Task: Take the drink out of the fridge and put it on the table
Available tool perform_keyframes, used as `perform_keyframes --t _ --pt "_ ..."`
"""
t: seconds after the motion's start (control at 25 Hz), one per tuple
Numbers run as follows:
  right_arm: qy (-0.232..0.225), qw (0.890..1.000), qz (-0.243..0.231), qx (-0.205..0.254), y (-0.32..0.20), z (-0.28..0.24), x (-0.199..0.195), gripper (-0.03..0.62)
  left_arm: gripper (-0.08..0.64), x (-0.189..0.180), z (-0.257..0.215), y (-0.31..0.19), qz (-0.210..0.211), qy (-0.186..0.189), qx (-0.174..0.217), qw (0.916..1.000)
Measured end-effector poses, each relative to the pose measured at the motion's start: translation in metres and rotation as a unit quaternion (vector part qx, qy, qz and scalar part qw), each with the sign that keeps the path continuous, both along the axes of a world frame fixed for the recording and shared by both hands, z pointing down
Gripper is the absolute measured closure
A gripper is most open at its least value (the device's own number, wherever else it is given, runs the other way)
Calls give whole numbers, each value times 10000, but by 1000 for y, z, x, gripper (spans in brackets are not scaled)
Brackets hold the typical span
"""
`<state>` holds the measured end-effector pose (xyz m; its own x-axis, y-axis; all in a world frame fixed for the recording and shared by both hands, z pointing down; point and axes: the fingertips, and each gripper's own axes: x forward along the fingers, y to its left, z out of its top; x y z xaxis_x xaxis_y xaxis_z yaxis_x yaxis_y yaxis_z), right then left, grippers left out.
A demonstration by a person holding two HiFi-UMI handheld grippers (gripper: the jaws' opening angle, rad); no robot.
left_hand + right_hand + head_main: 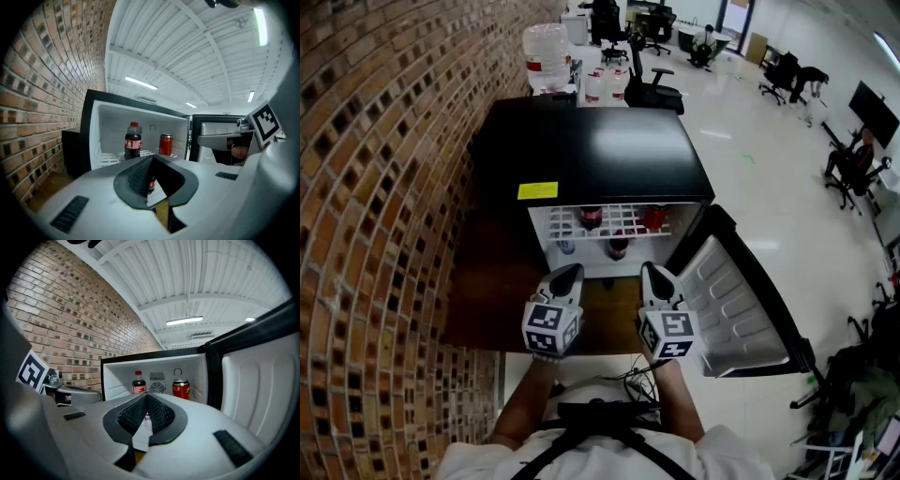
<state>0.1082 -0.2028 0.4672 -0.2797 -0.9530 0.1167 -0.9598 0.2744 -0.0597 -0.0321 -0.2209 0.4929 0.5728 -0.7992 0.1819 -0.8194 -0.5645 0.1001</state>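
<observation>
A black mini fridge (591, 155) stands open, its door (731, 300) swung out to the right. On its upper wire shelf are a cola bottle (591, 217) (132, 142) (138, 382) and a red can (654, 217) (165, 144) (181, 389). A second bottle (617, 247) stands on the lower level. My left gripper (565, 279) (151, 161) and right gripper (654, 276) (146, 398) hover side by side just in front of the opening. Both are shut and hold nothing.
A brick wall (375, 187) runs close along the left. The fridge rests on a brown wooden surface (487, 291). Large water jugs (547, 52) and office chairs (649, 84) stand behind it. White floor lies to the right of the door.
</observation>
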Motion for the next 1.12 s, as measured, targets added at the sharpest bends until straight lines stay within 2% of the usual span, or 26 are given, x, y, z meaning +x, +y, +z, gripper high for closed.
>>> perform_keyframes --t 0.68,0.76,1.04,1.12 --pt "-4 10000 37 9 -2 -2 5 577 560 7 -6 -10 -3 15 93 10000" --pt "-16 10000 51 -3 -3 -2 7 577 474 8 -4 -13 0 9 70 10000" --pt "-4 9999 125 -4 -3 -1 15 578 286 14 -1 -29 8 -99 59 9999" --pt "-7 9999 142 13 -4 -2 17 577 210 16 0 -35 -28 -117 43 9999"
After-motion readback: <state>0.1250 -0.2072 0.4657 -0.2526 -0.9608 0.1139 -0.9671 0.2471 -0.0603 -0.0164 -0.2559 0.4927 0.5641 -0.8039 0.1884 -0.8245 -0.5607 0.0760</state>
